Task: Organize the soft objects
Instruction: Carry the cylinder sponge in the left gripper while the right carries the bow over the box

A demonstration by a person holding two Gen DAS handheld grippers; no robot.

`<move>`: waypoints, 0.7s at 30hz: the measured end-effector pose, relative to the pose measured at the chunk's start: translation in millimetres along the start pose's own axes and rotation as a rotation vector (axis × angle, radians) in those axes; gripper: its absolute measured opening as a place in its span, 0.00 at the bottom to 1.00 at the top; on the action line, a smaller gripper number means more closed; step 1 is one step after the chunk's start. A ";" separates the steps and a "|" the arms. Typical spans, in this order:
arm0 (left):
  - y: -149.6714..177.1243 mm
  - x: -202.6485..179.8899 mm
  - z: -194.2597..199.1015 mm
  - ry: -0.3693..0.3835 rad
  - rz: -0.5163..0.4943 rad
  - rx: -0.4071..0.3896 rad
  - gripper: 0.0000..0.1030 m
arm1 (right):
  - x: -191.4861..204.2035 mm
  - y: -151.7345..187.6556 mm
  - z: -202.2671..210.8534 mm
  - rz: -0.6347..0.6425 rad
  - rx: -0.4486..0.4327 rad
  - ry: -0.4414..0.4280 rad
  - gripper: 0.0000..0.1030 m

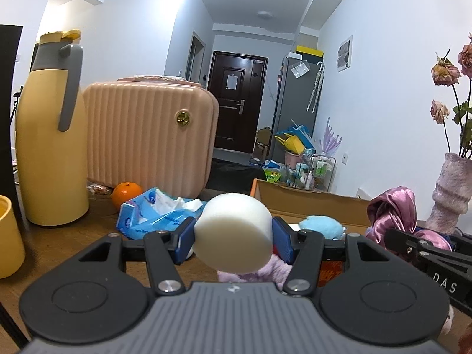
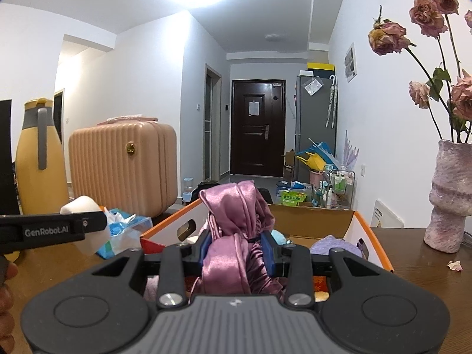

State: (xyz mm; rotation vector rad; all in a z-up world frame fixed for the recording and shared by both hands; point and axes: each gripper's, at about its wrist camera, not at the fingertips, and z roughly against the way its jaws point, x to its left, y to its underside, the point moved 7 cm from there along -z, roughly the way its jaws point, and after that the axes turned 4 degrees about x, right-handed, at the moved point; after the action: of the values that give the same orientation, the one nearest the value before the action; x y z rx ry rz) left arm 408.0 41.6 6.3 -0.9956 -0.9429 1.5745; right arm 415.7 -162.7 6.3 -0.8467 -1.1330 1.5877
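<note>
My left gripper [image 1: 233, 236] is shut on a white foam sponge [image 1: 236, 230], a thick round block held above the table; the same sponge [image 2: 82, 205] shows at the left of the right wrist view. My right gripper [image 2: 237, 250] is shut on a bunched pink satin cloth [image 2: 236, 230], raised over an orange-edged cardboard box [image 2: 312, 221]. That cloth [image 1: 392, 212] appears at the right in the left wrist view. Inside the box lie a light blue plush [image 1: 320, 225] and a lilac fluffy piece [image 2: 333, 244]. A lilac fuzzy item [image 1: 250, 273] lies under the sponge.
On the wooden table [image 1: 59, 244] stand a yellow thermos jug [image 1: 50, 135], a pink ribbed case [image 1: 150, 135], an orange [image 1: 126, 193] and a blue tissue pack [image 1: 156, 212]. A vase of dried roses [image 2: 448, 194] stands at the right. A yellow cup [image 1: 8, 236] sits at far left.
</note>
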 end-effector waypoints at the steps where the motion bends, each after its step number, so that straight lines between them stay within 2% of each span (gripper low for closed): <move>1: -1.0 -2.5 -1.2 0.003 0.003 -0.001 0.56 | -2.0 -1.0 -0.3 -0.005 -0.001 0.002 0.33; 21: -14.9 -49.7 -30.0 0.047 0.027 -0.028 0.56 | -35.8 -12.0 -20.6 -0.060 -0.011 0.049 0.34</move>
State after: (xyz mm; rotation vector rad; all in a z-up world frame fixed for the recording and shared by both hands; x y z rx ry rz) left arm 448.6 -1.3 16.6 -1.0647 -0.9252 1.5572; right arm 448.4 -190.3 11.0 -0.8470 -1.1236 1.5053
